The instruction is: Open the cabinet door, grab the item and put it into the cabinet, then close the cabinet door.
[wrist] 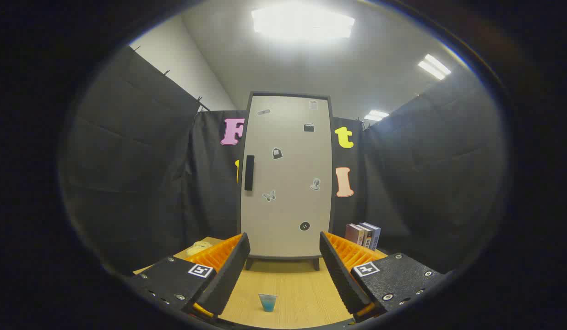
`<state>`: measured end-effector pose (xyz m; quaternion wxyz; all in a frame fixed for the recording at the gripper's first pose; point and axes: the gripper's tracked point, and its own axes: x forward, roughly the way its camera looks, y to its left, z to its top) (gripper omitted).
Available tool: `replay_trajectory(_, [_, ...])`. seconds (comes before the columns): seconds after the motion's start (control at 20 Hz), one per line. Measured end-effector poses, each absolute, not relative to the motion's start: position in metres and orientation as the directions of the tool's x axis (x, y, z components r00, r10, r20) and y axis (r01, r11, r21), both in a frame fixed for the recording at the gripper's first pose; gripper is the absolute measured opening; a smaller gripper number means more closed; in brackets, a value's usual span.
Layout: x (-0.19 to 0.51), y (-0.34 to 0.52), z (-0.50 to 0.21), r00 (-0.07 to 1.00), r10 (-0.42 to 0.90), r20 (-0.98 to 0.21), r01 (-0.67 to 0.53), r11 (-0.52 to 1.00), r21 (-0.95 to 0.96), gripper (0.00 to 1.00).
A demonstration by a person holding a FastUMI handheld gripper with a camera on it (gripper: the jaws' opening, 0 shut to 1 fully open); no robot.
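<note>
Gripper view: gripper (284, 268) spread wide with nothing held, facing a closed cabinet (286, 176) on a wooden table (292, 286).
Between the fingers lies a small blue cup (268, 302); at 12 o'clock beyond them stands the cabinet, its door carrying stickers and a dark handle (249, 173) on its 9 o'clock edge. Books (362, 234) stand at 2 o'clock beside the cabinet; a pale yellowish object (198, 247) sits at 10 o'clock.

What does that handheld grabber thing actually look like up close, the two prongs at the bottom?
The gripper has two long flat fingers with finely ribbed inner faces. Behind each finger sits an orange slotted plastic piece and a blocky black textured mount with silver screws. Each mount carries a small square black-and-white marker. No cables or sleeves are visible.
</note>
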<state>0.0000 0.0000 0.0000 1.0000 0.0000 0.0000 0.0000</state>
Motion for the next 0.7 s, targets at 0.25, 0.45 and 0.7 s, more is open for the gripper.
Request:
replay_trajectory(0.25, [0.003,0.0,0.002,1.0,0.004,-0.006,-0.004,1.0,0.013,0.95])
replay_trajectory(0.45, [0.006,0.001,0.004,1.0,0.006,-0.002,-0.006,1.0,0.014,0.95])
replay_trajectory(0.7, [0.01,0.003,0.004,1.0,0.011,-0.004,-0.011,1.0,0.013,0.95])
